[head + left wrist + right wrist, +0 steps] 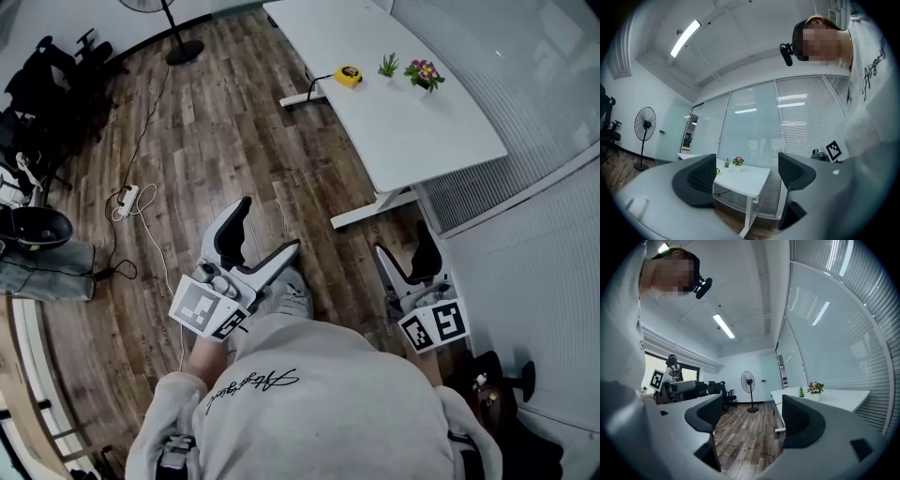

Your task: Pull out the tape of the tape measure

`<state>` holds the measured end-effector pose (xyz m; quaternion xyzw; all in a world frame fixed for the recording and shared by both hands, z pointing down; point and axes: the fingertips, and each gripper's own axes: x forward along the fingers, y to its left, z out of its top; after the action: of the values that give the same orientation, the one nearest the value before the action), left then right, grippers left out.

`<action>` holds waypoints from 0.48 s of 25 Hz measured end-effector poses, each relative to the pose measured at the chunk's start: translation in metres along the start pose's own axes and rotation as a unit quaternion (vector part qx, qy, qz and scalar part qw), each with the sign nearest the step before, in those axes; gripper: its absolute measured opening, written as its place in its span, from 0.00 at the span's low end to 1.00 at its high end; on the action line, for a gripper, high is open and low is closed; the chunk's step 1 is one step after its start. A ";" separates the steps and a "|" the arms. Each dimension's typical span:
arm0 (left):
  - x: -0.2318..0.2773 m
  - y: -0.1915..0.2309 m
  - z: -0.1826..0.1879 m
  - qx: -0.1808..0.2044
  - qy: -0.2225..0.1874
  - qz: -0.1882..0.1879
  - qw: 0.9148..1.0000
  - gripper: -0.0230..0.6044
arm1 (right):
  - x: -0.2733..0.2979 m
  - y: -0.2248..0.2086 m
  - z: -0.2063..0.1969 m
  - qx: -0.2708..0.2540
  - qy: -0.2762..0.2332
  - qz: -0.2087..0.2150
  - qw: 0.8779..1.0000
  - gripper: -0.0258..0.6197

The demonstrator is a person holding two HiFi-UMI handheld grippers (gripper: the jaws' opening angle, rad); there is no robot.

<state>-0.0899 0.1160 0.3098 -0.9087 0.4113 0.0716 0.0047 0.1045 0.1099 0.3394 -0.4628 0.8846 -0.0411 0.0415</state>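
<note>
Left gripper (pixel 270 225), jaws apart, potted flowers (pixel 424 72)

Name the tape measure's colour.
The tape measure is yellow, clearest in the head view.

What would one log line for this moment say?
stage: not started | left hand-held gripper: open, empty | right hand-held gripper: open, empty | tape measure: on white table, untouched, well away from both

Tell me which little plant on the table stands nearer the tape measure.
The plain green plant without flowers, beside the yellow tape measure; the pink-flowered plant stands beyond it.
</note>
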 end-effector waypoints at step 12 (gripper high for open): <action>0.118 0.131 0.018 0.021 0.003 -0.070 0.997 0.67 | 0.145 -0.055 0.036 -0.010 -0.023 -0.050 0.998 0.62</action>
<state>-0.1135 -0.0572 0.2832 -0.9352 0.3478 0.0599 0.0277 0.0707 -0.0421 0.3048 -0.5079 0.8593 -0.0238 0.0555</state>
